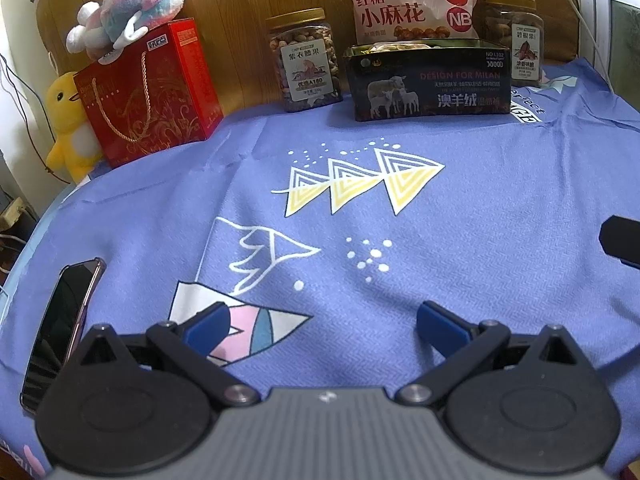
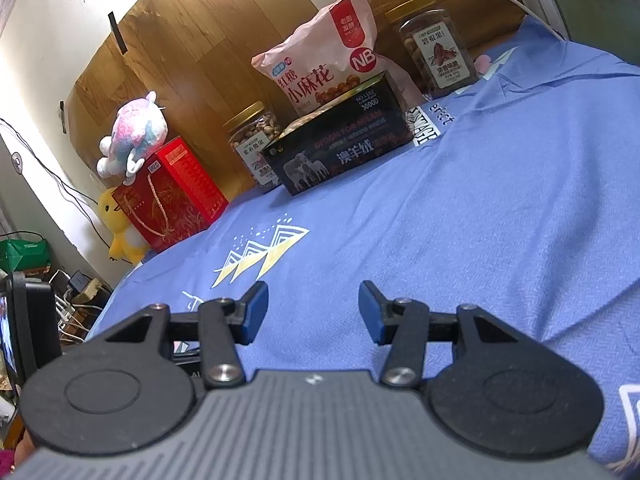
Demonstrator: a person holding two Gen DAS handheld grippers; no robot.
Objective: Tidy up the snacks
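A blue-violet cloth [image 1: 460, 208] is covering the table, and it is showing printed triangles [image 1: 356, 184] in white and yellow. A dark phone [image 1: 60, 332] is lying flat on the cloth near its left edge. A red gift box [image 1: 152, 92] with a rope handle is standing upright at the back left corner. A pink and blue plush toy [image 1: 132, 4] is resting on top of this box, and a yellow duck plush [image 1: 68, 128] is standing just beside the box, at its left. A wooden board [image 2: 192, 52] is leaning behind them against the white wall.
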